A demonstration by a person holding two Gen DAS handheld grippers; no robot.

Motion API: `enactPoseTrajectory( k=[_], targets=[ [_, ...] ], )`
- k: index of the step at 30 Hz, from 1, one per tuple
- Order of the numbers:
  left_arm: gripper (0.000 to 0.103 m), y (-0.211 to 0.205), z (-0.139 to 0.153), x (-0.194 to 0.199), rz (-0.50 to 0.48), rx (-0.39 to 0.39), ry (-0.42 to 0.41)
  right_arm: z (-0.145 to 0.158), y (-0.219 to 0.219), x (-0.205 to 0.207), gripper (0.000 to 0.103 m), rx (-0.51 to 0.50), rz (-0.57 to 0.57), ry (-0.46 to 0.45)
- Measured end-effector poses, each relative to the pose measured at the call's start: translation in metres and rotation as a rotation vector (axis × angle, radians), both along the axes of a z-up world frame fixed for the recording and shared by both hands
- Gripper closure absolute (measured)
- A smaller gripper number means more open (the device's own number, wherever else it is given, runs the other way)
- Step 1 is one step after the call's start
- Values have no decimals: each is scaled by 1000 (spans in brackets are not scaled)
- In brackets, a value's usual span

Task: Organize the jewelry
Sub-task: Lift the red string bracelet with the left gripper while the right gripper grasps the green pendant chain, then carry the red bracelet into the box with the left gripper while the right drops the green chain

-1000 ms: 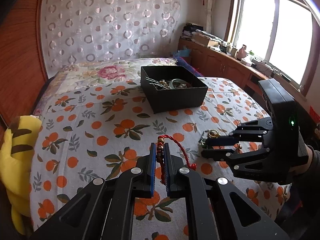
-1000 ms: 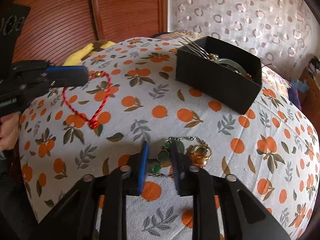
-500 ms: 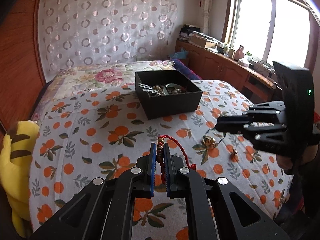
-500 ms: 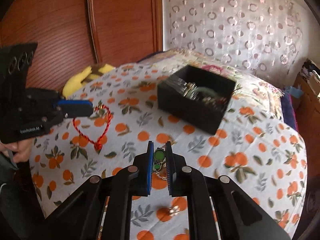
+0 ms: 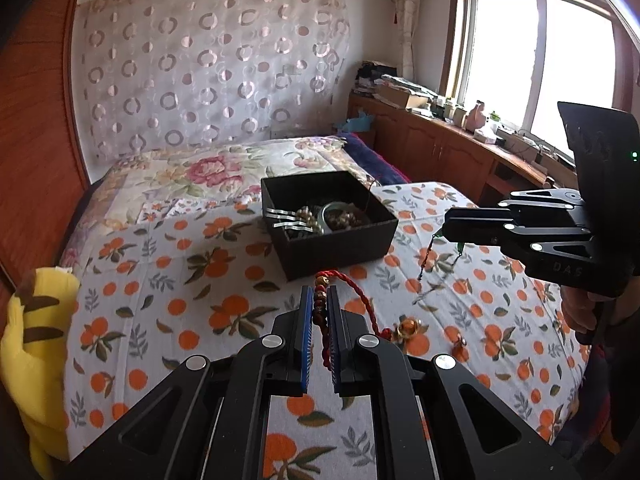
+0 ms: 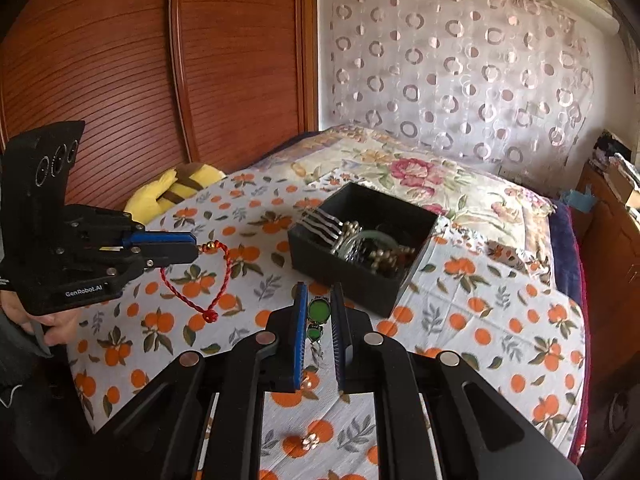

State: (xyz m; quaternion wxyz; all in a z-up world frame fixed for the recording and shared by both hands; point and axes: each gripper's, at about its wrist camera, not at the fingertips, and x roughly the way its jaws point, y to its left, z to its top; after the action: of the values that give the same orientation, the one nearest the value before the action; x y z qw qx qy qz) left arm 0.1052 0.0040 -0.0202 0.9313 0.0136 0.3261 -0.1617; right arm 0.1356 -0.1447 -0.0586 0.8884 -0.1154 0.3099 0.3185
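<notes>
Right tool (image 6: 318,320) risen, green necklace (image 6: 319,310) clamped, chain end hidden.

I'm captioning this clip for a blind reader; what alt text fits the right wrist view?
The right gripper is shut on a green-stone jewelry piece held above an orange-print bedspread. At left, the left gripper holds a red cord bracelet. A black box of jewelry sits just beyond.
</notes>
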Motion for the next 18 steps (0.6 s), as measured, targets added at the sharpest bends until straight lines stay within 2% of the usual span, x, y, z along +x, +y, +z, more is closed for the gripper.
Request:
enactPoseTrajectory(
  k=[6, 18],
  targets=[
    [97, -5, 8, 15, 3, 9, -16, 14, -1, 11, 90, -4, -23, -36],
    [97, -10, 20, 43, 28, -22, -55, 37, -4, 69, 90, 62, -84, -83]
  ],
)
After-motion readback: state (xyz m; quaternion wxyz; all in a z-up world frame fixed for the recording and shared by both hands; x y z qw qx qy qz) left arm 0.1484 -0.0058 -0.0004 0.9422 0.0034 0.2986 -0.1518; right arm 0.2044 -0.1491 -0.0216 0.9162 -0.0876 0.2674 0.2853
